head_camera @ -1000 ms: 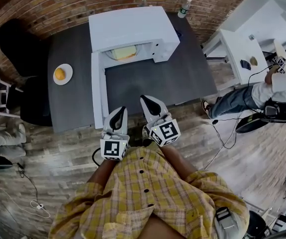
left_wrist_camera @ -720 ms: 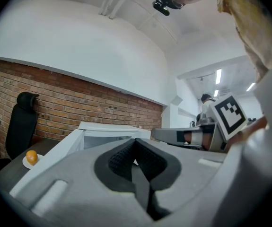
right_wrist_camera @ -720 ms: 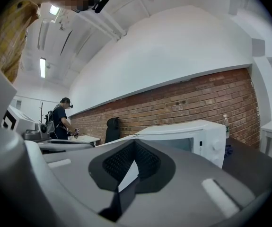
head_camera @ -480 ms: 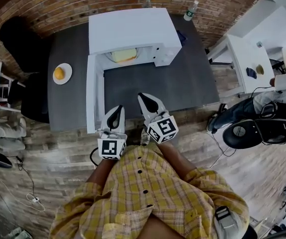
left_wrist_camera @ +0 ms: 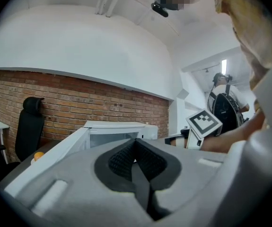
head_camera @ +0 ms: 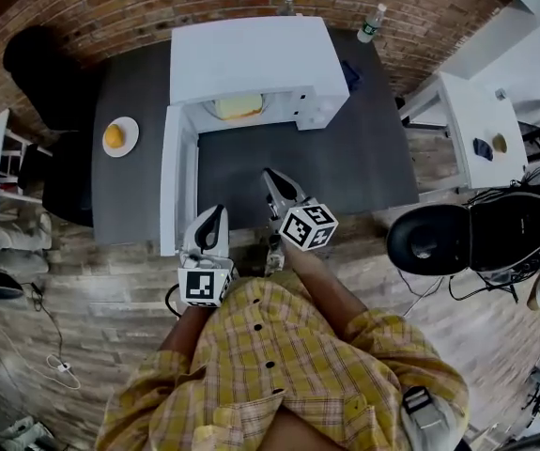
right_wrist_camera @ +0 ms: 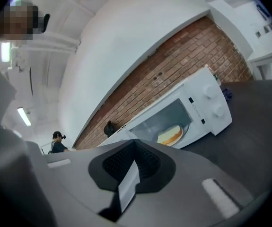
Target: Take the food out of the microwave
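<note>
Head view shows the right gripper (head_camera: 270, 177) rolled and nearer the open microwave (head_camera: 249, 59) than a second ago, jaws together and empty like the left gripper (head_camera: 215, 214), so the food (head_camera: 239, 107) inside, far ahead, awaits pickup.

No legible text, brand, number or sign found. Only black-and-white square markers appear, on the cubes of the left gripper (head_camera: 215, 216) and right gripper (head_camera: 270, 176). Microwave (head_camera: 247, 61) panel marks are too small to read.
</note>
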The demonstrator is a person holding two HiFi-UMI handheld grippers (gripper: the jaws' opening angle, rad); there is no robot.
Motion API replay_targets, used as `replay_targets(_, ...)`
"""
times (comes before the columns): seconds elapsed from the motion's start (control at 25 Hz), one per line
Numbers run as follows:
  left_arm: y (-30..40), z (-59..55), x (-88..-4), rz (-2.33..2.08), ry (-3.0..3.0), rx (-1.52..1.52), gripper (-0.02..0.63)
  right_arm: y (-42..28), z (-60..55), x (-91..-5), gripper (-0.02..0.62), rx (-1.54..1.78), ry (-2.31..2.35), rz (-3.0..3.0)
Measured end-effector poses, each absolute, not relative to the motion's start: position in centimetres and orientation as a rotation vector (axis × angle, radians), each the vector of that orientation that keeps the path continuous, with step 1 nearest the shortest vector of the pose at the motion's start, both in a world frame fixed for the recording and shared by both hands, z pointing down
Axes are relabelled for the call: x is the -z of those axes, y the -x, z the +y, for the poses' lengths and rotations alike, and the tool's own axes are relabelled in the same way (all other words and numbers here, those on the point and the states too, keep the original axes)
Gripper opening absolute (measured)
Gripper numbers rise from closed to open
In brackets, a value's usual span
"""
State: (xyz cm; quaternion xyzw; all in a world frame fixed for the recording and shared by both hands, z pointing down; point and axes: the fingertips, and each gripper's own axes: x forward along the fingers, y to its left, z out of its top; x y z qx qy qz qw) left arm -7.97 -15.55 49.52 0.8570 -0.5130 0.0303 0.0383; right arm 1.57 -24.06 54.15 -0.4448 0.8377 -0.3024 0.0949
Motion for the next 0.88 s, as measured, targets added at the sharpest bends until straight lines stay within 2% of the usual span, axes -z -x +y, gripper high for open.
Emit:
replay_targets(0.56,8.2,-16.4,-50.4,-1.599,-2.586,-0.122,-0.002,-1.8,-29.7,-59.2,0.009,1.389,1.124,2.045)
replay_targets(0.88,8.3,-16.7,-50.2,-1.619,-2.572,-0.126,-0.002,-2.3,-33.1,-62.5,0.053,1.541,1.087,1.870)
